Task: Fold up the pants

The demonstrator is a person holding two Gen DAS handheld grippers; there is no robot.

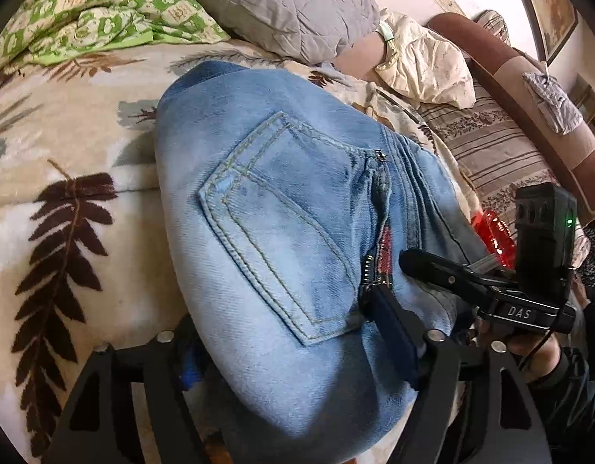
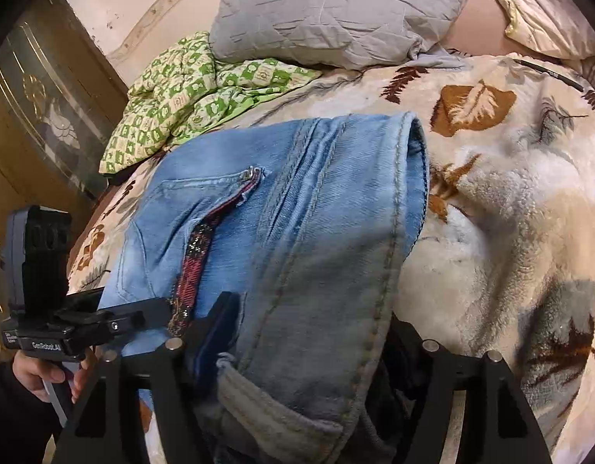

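Light blue denim pants [image 1: 282,208] lie folded on the leaf-patterned blanket, back pocket up. They also show in the right wrist view [image 2: 297,212], with a red plaid trim strip along the pocket. My left gripper [image 1: 293,352] is shut on the near edge of the pants; the denim covers the gap between its fingers [image 1: 394,321]. My right gripper [image 2: 297,348] is shut on the near waistband edge, with denim draped over its fingers [image 2: 216,328]. The right gripper also shows in the left wrist view [image 1: 425,266], at the pants' right edge.
The cream blanket with brown leaves [image 1: 65,178] covers the bed. A grey pillow [image 2: 336,11] and a green checked cloth [image 2: 189,89] lie at the far side. A striped sofa [image 1: 502,147] with cream cloth stands to the right. A wooden door [image 2: 38,116] is to the left.
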